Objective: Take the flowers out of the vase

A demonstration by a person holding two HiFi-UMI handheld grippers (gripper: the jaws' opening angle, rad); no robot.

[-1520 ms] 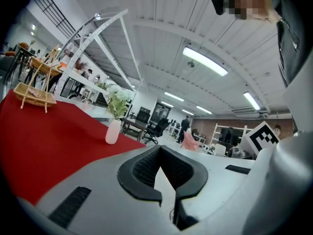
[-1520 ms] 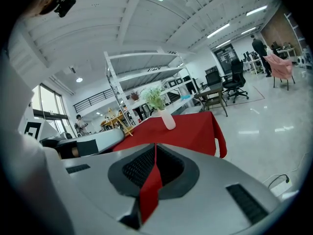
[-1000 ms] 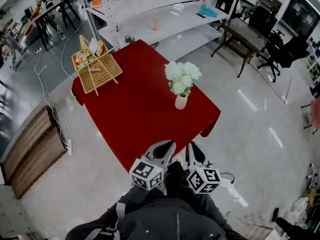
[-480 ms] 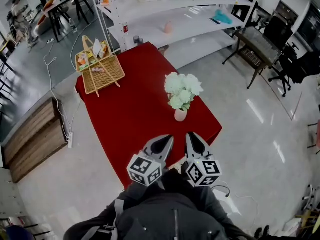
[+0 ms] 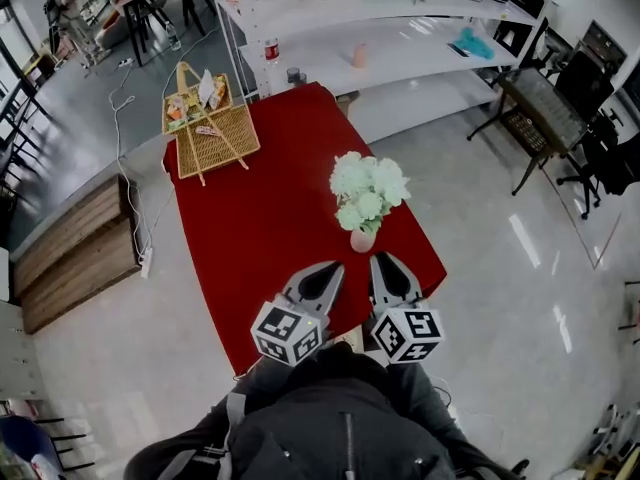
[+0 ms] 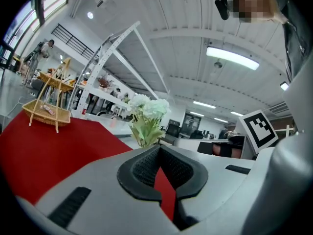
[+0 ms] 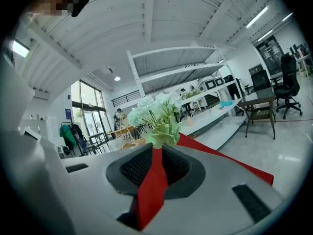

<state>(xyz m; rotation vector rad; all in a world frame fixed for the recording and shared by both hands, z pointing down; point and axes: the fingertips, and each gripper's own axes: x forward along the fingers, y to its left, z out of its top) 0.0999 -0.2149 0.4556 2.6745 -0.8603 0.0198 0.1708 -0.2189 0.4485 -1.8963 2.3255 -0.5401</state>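
Head view: flowers sit in the vase on the red surface, untouched; left tongs and right tongs hover nearby, both clenched, empty; removal not begun

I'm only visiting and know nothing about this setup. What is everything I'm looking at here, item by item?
table: one, covered in red cloth, in the middle of the floor.
basket: one, tan wicker with a handle, at the table's far left corner, with small packets inside.
vase: one, pink, near the table's right edge.
flowers: one bunch, white and pale green, standing in the vase.
shelving: one unit, white, beyond the table.
wooden cabinet: one, brown, on the floor left of the table.
left claw: one, grey, shut and empty, at the table's near end.
right claw: one, grey, shut and empty, beside the left one, just short of the vase.
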